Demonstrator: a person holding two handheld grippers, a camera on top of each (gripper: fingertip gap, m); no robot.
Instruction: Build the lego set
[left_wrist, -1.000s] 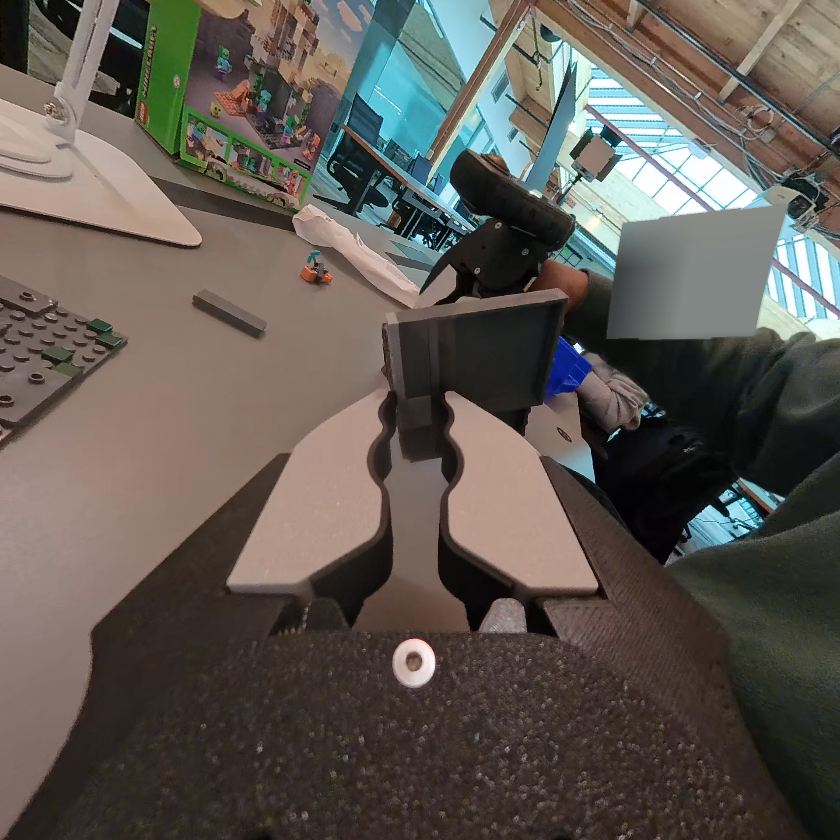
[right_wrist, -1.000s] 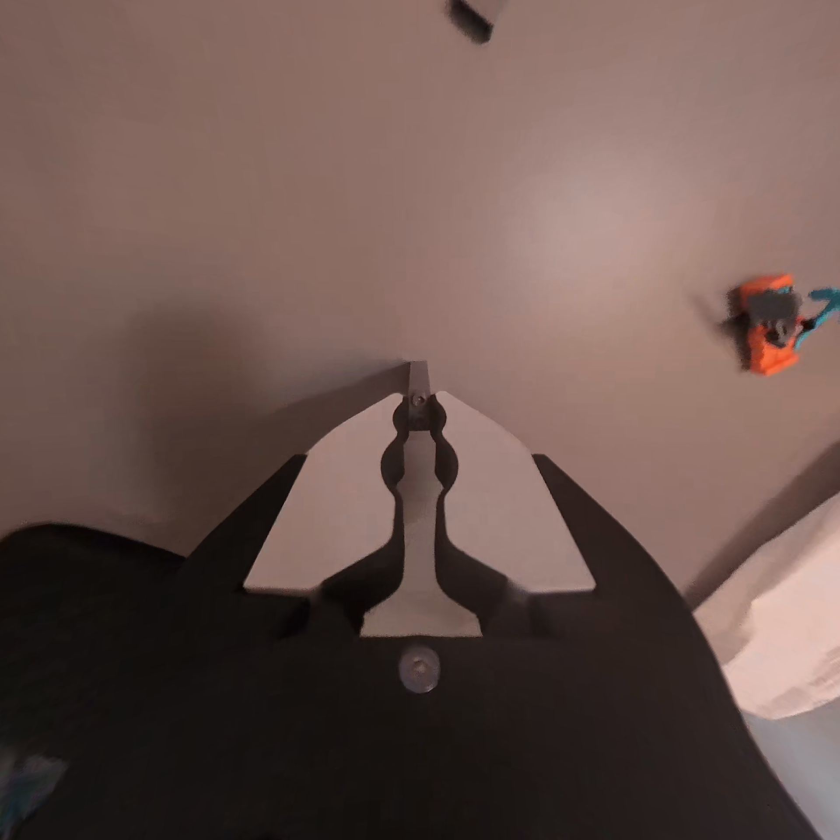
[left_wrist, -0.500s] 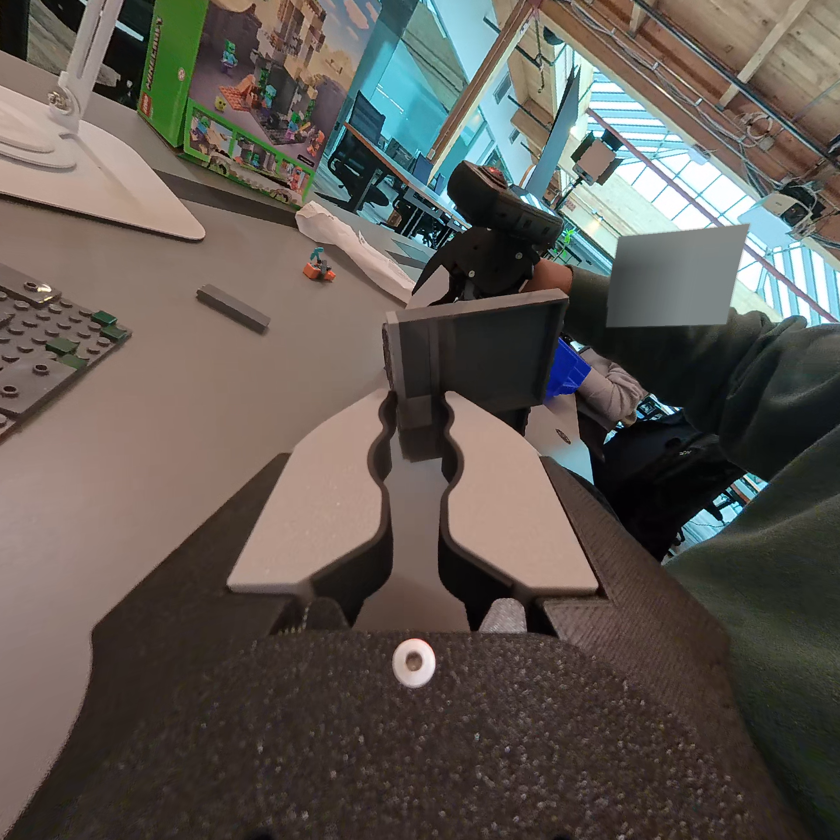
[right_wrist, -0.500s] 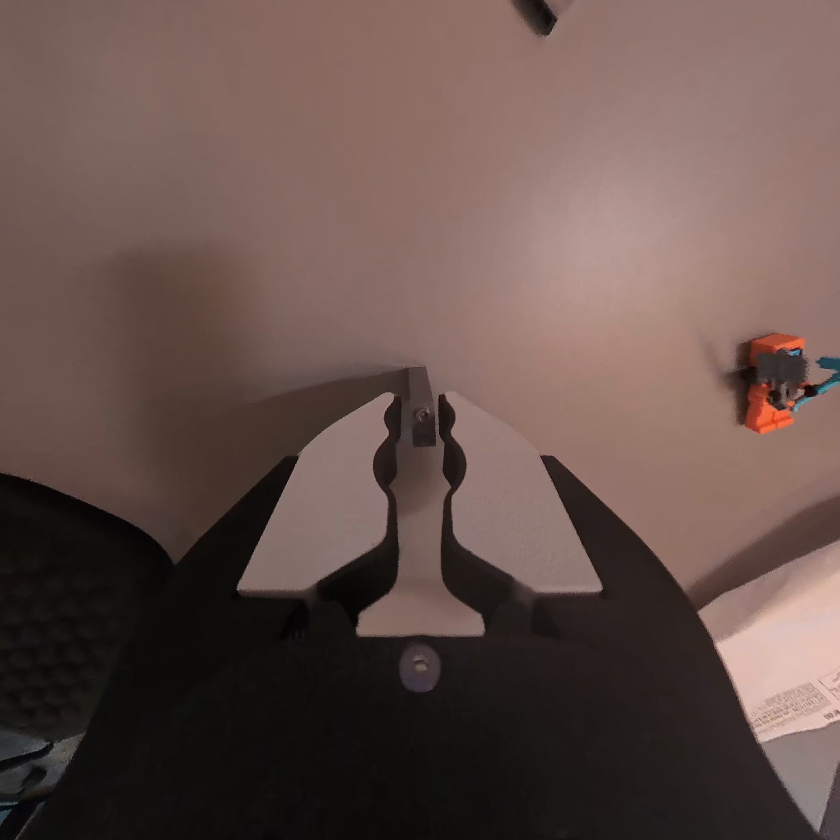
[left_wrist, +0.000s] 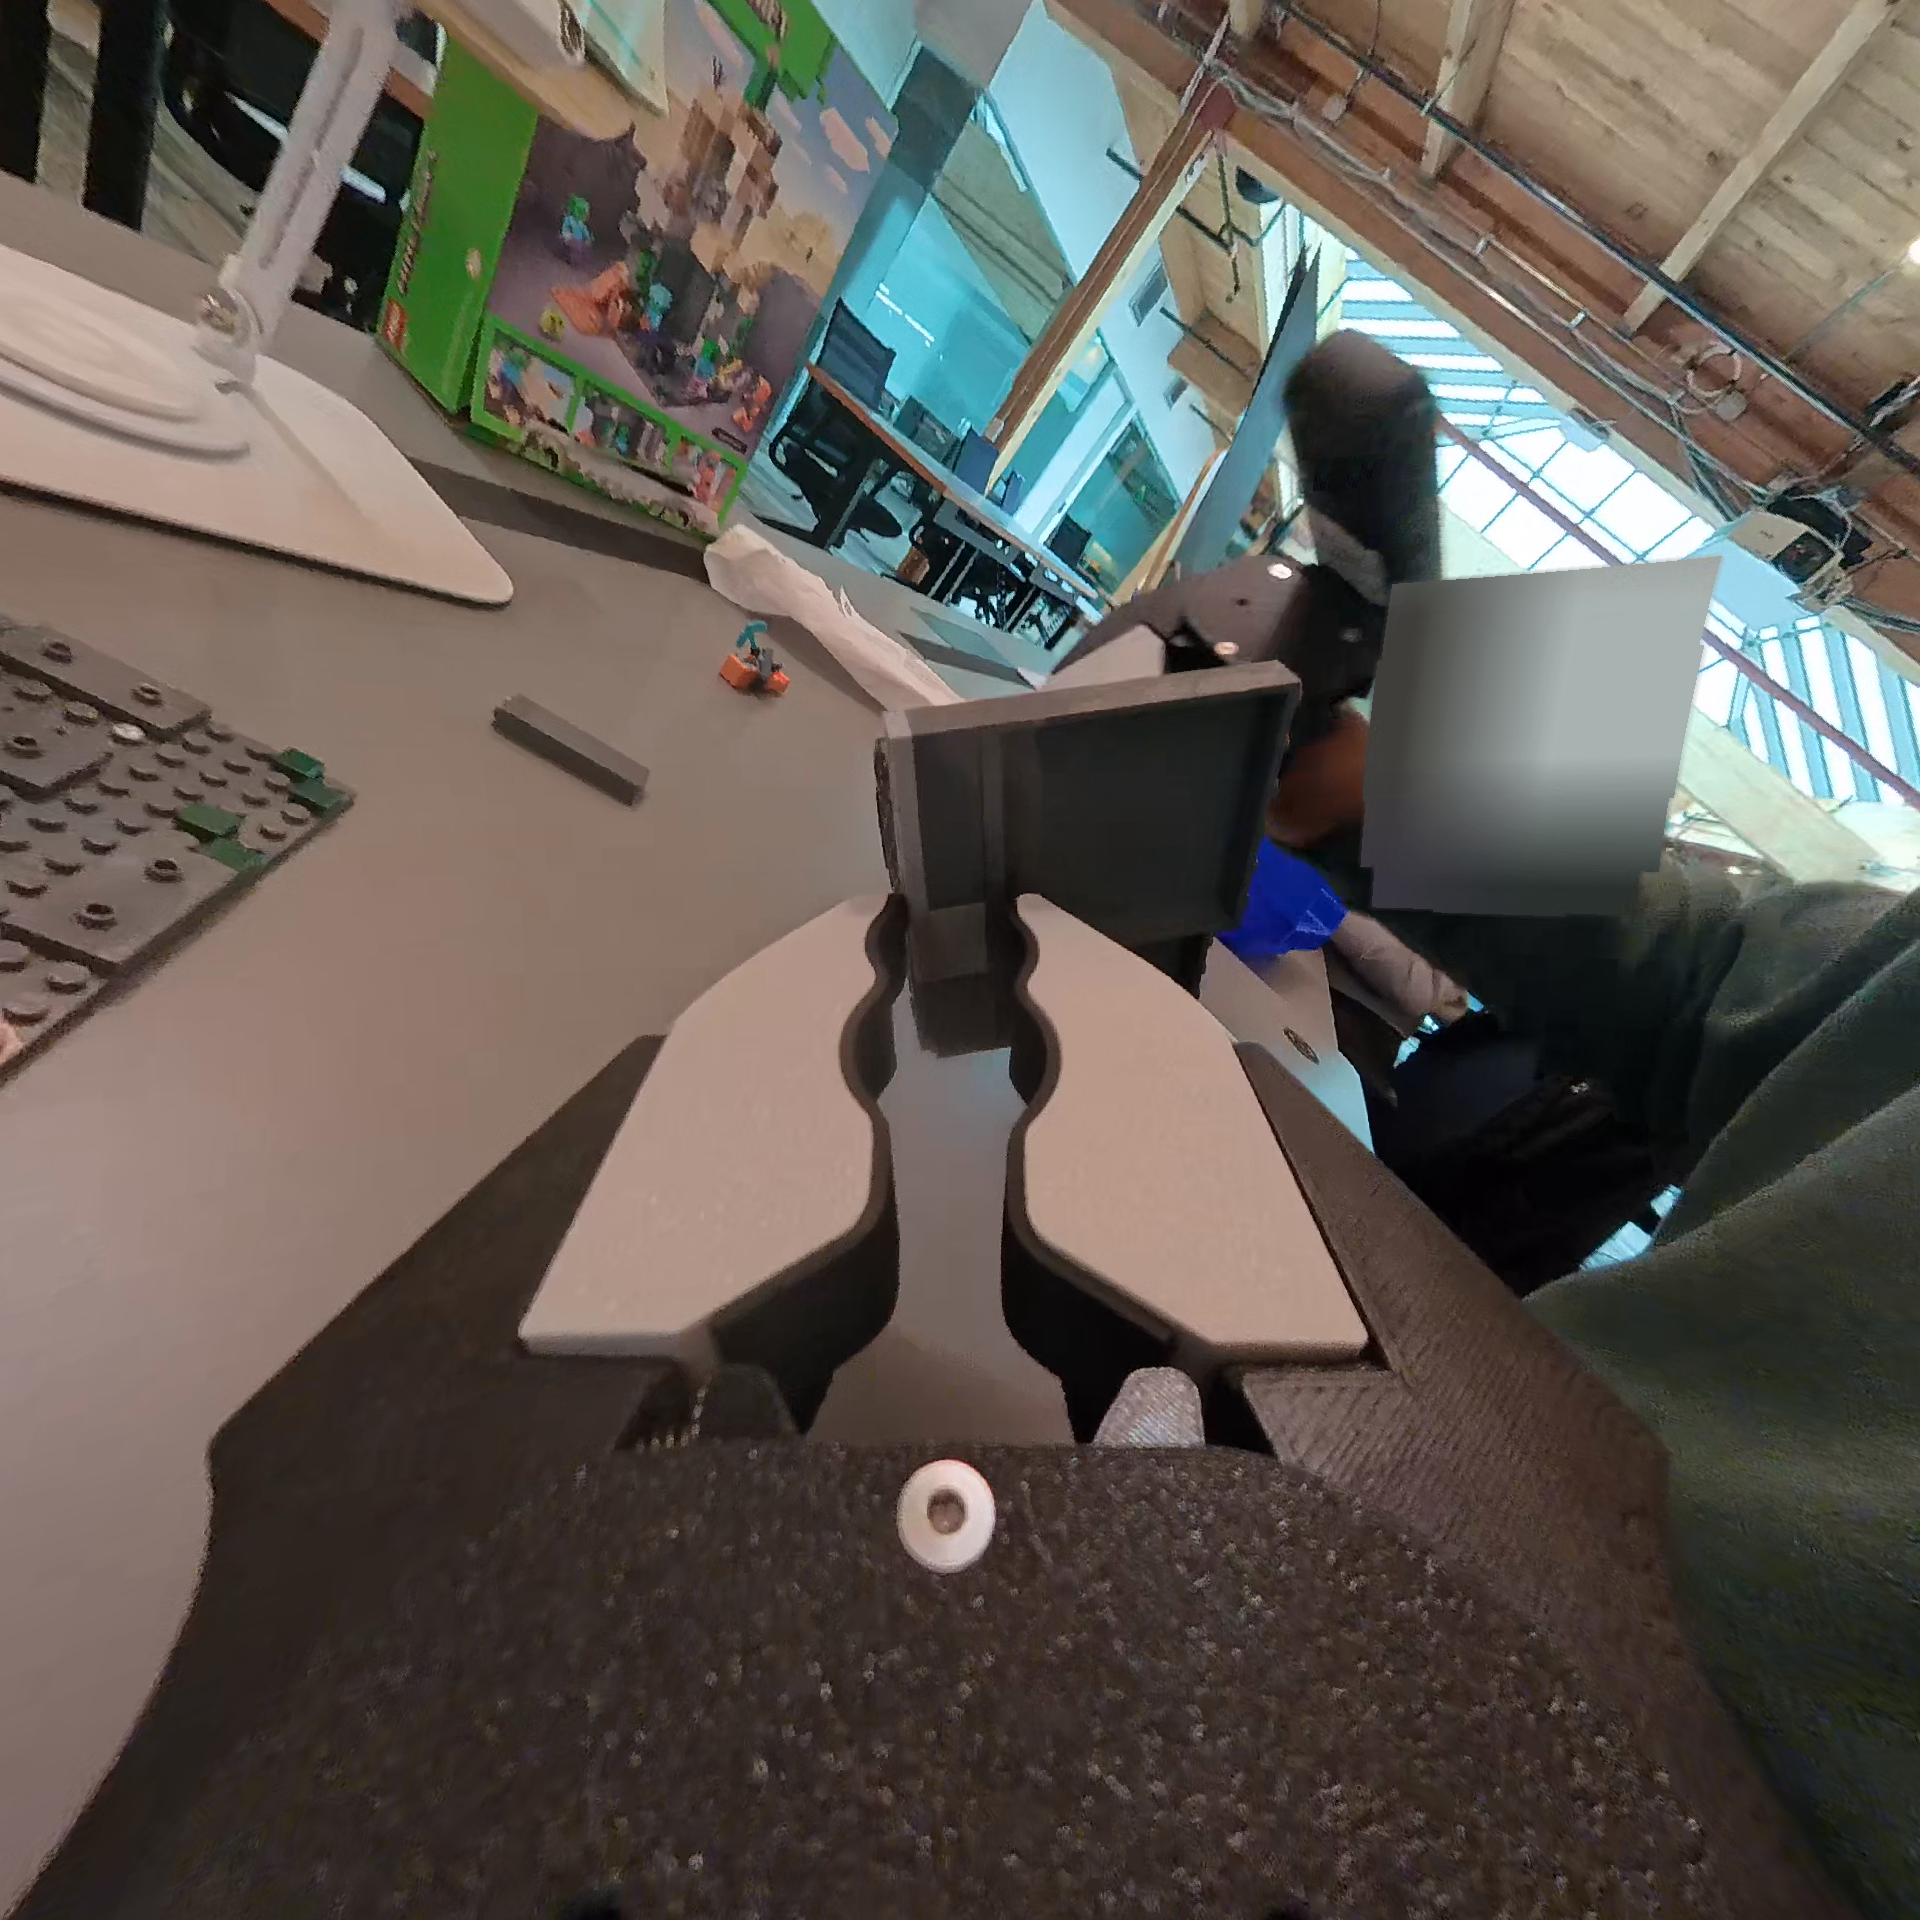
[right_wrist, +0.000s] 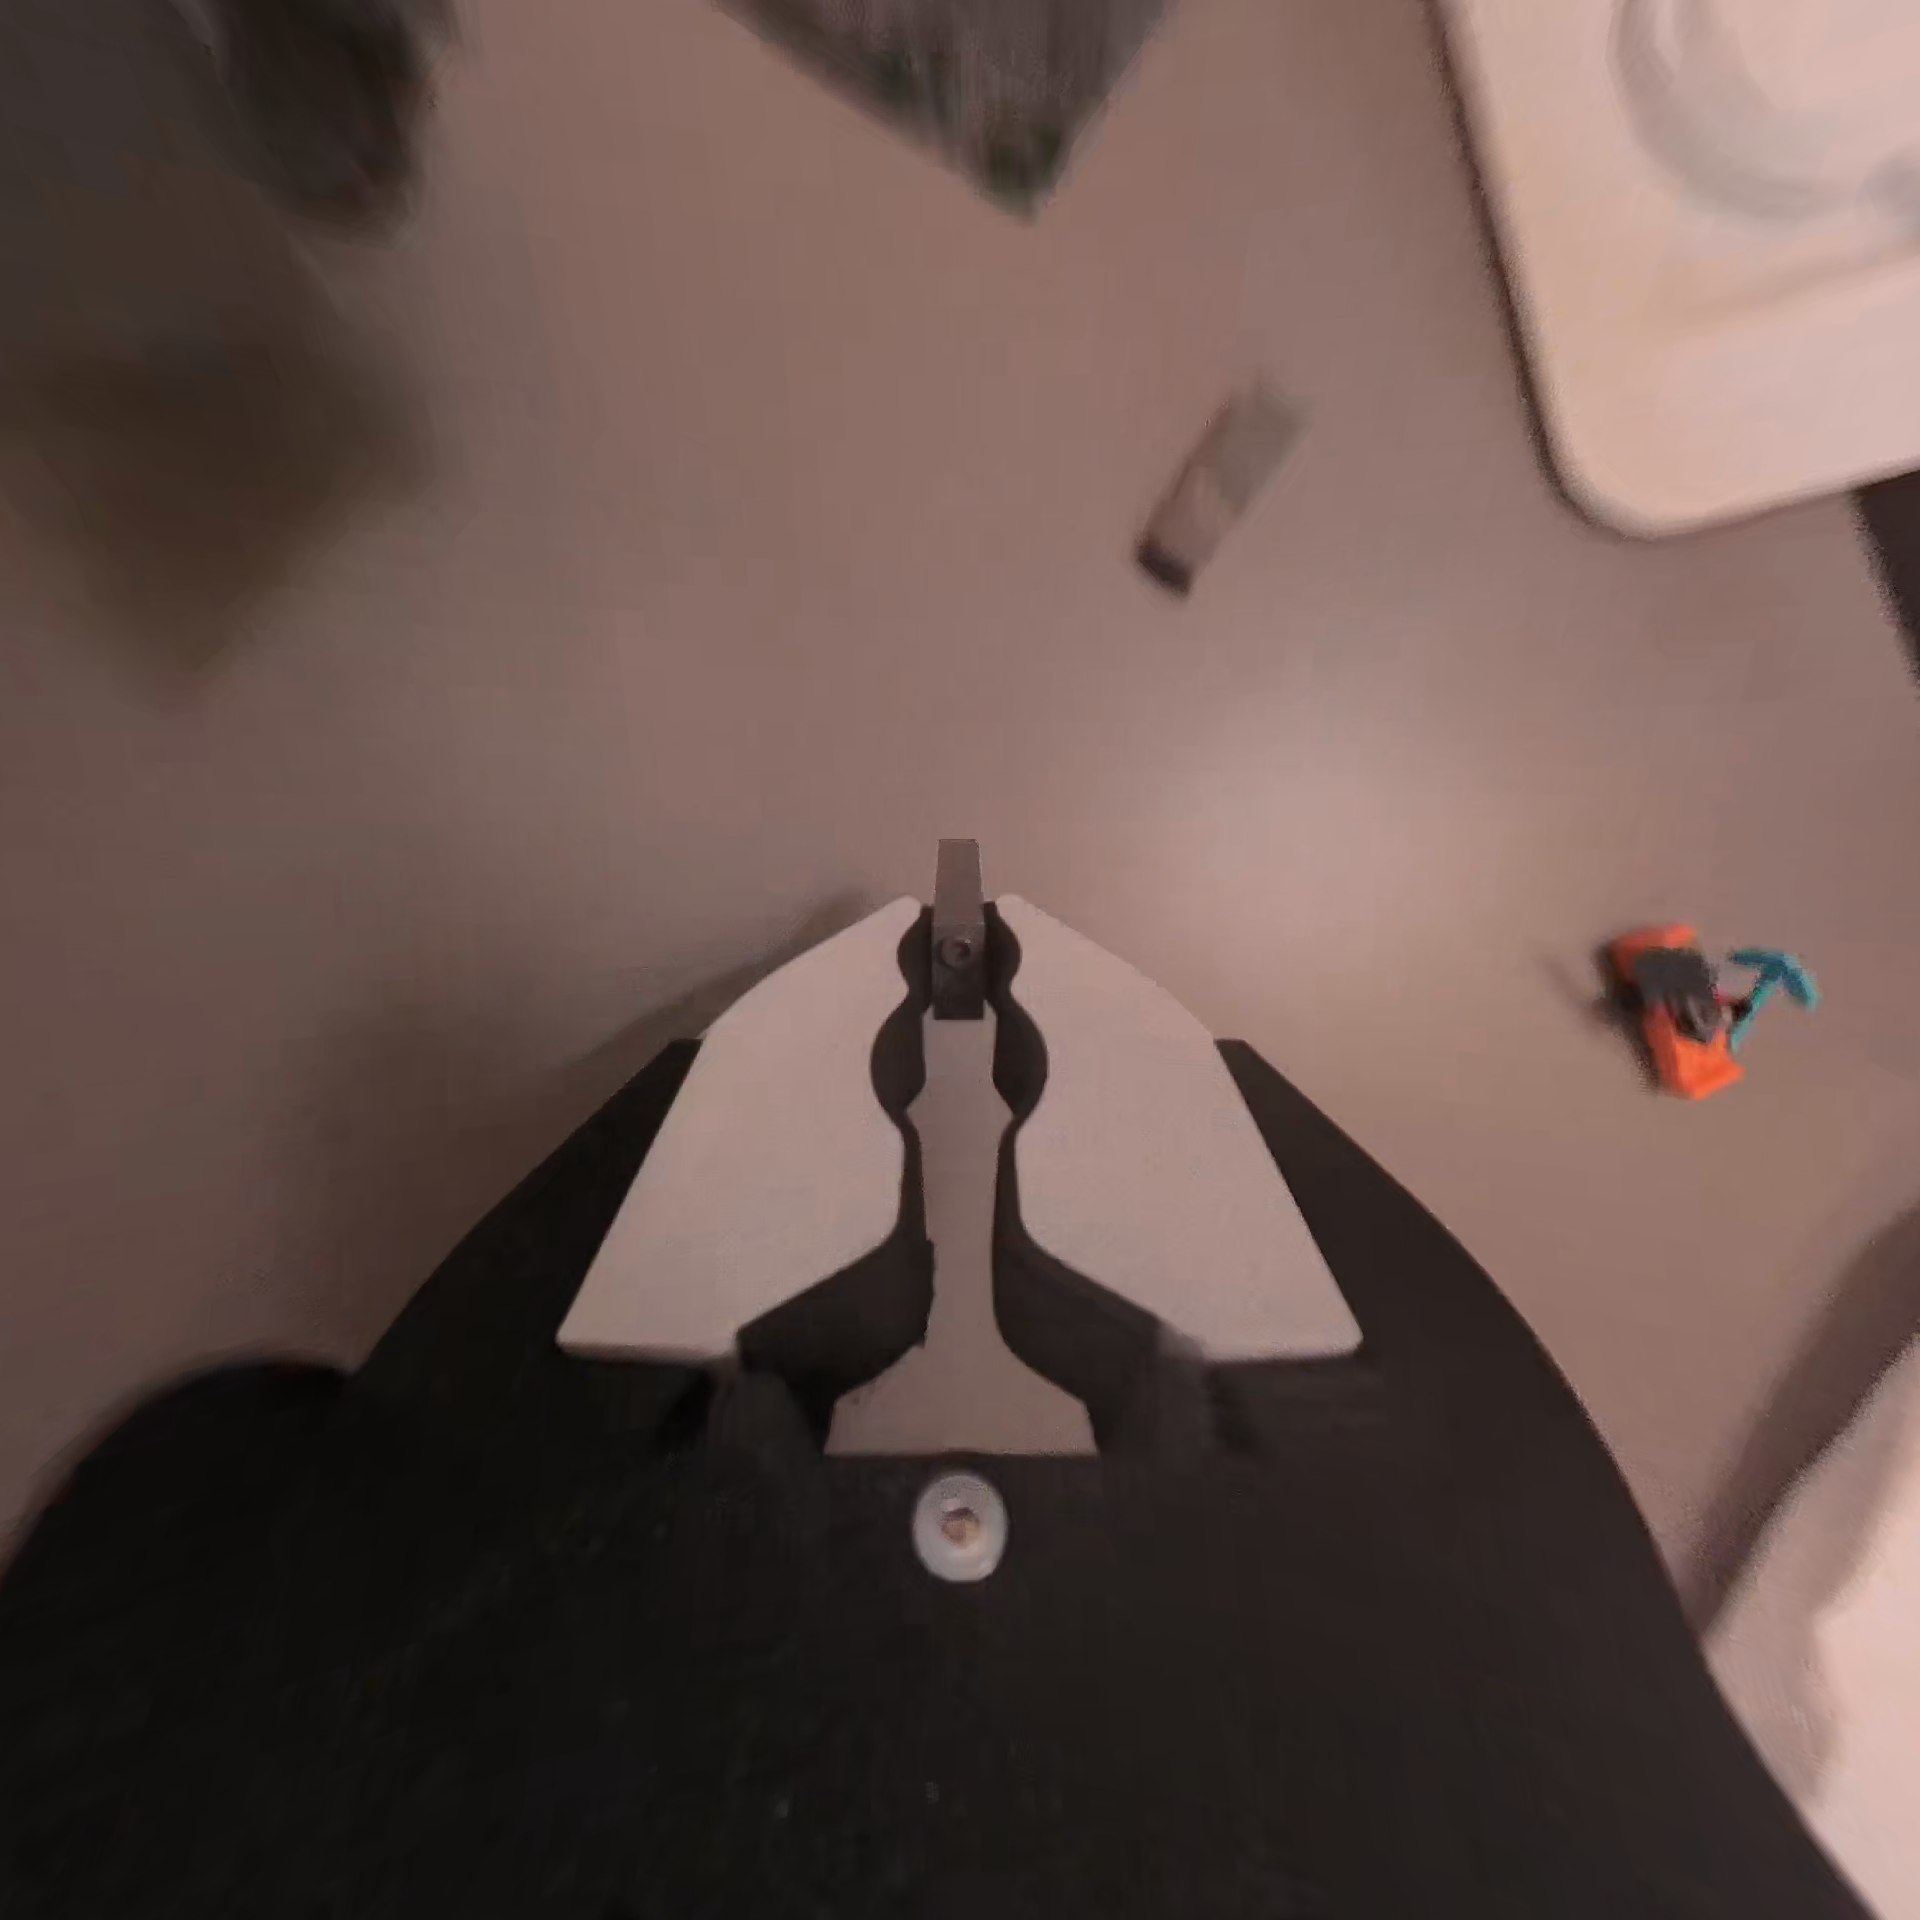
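My left gripper (left_wrist: 954, 925) is shut on a dark grey lego plate assembly (left_wrist: 1101, 821) and holds it upright above the table. My right gripper (right_wrist: 958, 914) is shut on a small dark grey lego piece (right_wrist: 957, 940) above the table; it also shows blurred behind the held assembly in the left wrist view (left_wrist: 1247, 634). A dark grey studded baseplate (left_wrist: 114, 821) with small green pieces lies at the left. A long grey brick (left_wrist: 569, 748) (right_wrist: 1216, 488) and a small orange and teal figure (left_wrist: 756, 665) (right_wrist: 1704, 1018) lie on the table.
A white stand base (left_wrist: 239, 478) (right_wrist: 1704, 260) sits at the back left, a green lego box (left_wrist: 603, 281) behind it, and a white paper bag (left_wrist: 821, 613) beyond the figure. A person in a green sleeve (left_wrist: 1766, 1195) is on the right. Some 15 centimeters of space lies between my two pairs of fingers. The long grey brick (right_wrist: 1216, 488) is closer to my right gripper, around 12 centimeters from its tips; the left tips are 20 centimeters off. About 15 centimeters separates my left fingertips from the dark grey studded baseplate (left_wrist: 114, 821).
My right gripper has swung and lifted, still shut on the small piece; the long brick, the baseplate corner and the white base have come into its view. My left gripper has turned slightly.
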